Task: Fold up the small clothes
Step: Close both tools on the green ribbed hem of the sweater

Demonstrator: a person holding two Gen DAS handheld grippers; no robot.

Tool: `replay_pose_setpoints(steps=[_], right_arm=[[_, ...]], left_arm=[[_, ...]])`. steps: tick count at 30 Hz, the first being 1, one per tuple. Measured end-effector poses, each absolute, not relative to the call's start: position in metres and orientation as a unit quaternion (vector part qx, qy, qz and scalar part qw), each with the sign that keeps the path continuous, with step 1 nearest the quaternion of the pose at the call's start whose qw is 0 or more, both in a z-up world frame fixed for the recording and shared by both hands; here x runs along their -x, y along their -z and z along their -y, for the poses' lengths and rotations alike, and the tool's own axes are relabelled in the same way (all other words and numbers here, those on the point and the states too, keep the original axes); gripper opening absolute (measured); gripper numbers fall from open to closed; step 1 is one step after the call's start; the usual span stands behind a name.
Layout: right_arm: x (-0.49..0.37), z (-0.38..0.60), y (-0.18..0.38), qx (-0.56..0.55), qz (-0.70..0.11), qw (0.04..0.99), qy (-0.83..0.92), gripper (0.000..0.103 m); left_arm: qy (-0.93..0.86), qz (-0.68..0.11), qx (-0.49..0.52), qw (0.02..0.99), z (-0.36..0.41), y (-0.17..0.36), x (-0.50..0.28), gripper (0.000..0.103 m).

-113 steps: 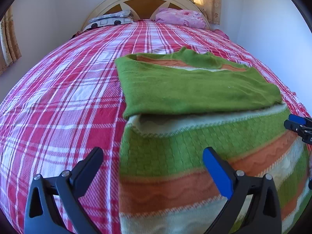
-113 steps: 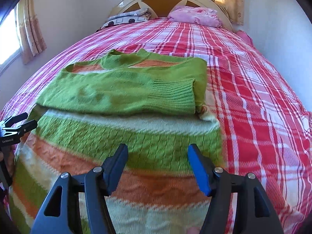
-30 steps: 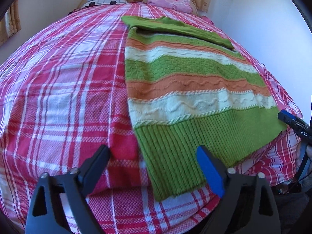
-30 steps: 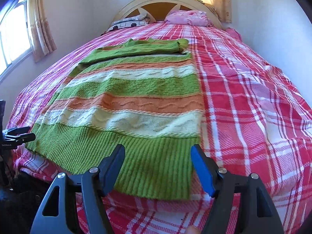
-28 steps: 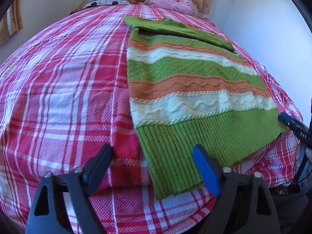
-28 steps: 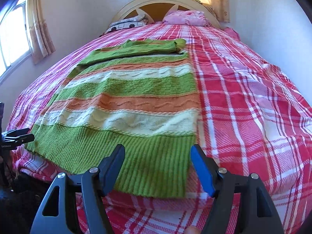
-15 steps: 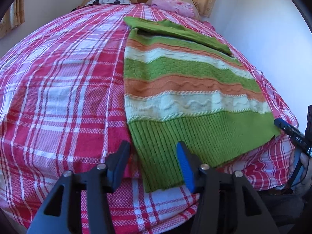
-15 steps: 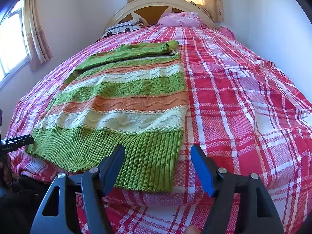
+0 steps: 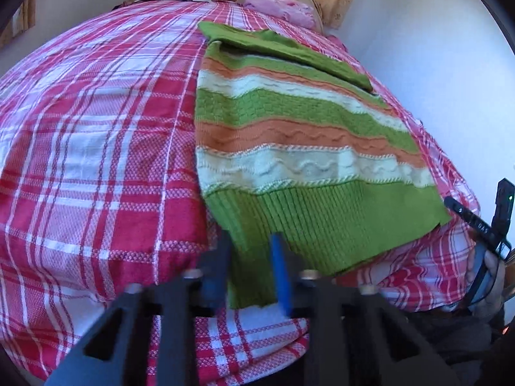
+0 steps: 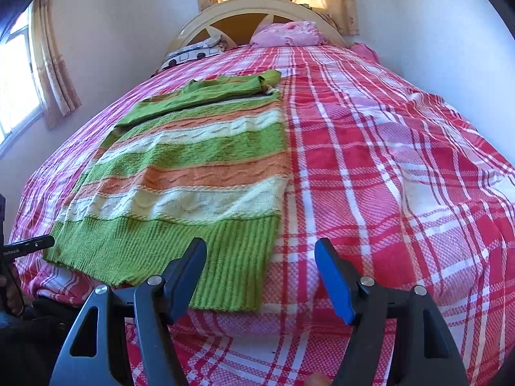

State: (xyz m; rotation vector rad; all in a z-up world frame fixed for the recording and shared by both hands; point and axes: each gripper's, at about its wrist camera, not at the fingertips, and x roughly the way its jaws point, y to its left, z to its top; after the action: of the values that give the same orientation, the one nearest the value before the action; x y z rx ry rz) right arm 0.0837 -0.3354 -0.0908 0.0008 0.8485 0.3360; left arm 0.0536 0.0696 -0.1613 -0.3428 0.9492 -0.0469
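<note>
Now the left gripper's (image 9: 249, 263) fingers have just been closing and pinch the near left hem corner of the sweater (image 9: 299, 148), spread on the bed (image 9: 96, 135). Only the right view shows the right gripper (image 10: 260, 276), fingers wide, over the hem's right corner.

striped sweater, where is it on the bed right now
The striped sweater lies flat on the plaid bedspread, left of centre in the right wrist view, folded sleeves toward the headboard, ribbed hem at the near edge.

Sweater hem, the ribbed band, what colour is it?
Green; the sweater hem shows best in the right wrist view.
</note>
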Motion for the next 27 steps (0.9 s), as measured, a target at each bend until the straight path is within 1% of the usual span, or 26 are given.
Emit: replay_pose_setpoints(steps=[1,4,8,11,12,18,22,23,24,26,27], right_arm=[[-0.084,0.339,0.092,-0.01,-0.415,0.895,-0.165,0.07],[-0.084,0.344,0.094,-0.025,-0.42,0.89,-0.173,0.07],[-0.081,0.345,0.094,-0.026,-0.418,0.891,-0.176,0.069],[-0.077,0.338,0.095,-0.015,-0.42,0.888,-0.187,0.052],[-0.076,0.336,0.093,-0.01,-0.415,0.89,-0.187,0.049],[-0.07,0.332,0.083,-0.008,-0.39,0.899,-0.199,0.048],[-0.077,0.328,0.097,-0.008,-0.419,0.886,-0.197,0.048],[-0.076,0.326,0.098,0.003,-0.416,0.888,-0.194,0.044],[-0.076,0.324,0.098,0.008,-0.417,0.887,-0.197,0.03],[-0.075,0.321,0.099,-0.003,-0.424,0.878,-0.22,0.012],[-0.073,0.321,0.1,-0.008,-0.422,0.876,-0.231,0.009]], left_arm=[[0.031,-0.454,0.168,0.875,-0.068,0.161,-0.053,0.012],[0.036,-0.449,0.165,0.878,-0.065,0.16,-0.053,0.01],[0.044,-0.435,0.17,0.883,-0.066,0.156,-0.052,0.009],[0.042,-0.438,0.176,0.881,-0.067,0.16,-0.053,0.009],[0.042,-0.439,0.181,0.879,-0.069,0.161,-0.053,0.009],[0.046,-0.434,0.186,0.88,-0.07,0.161,-0.052,0.009],[0.044,-0.436,0.19,0.879,-0.071,0.164,-0.052,0.009],[0.043,-0.435,0.194,0.878,-0.071,0.165,-0.052,0.01],[0.043,-0.432,0.2,0.878,-0.071,0.166,-0.051,0.01],[0.044,-0.43,0.21,0.877,-0.074,0.166,-0.05,0.01],[0.045,-0.428,0.216,0.877,-0.075,0.166,-0.05,0.01]])
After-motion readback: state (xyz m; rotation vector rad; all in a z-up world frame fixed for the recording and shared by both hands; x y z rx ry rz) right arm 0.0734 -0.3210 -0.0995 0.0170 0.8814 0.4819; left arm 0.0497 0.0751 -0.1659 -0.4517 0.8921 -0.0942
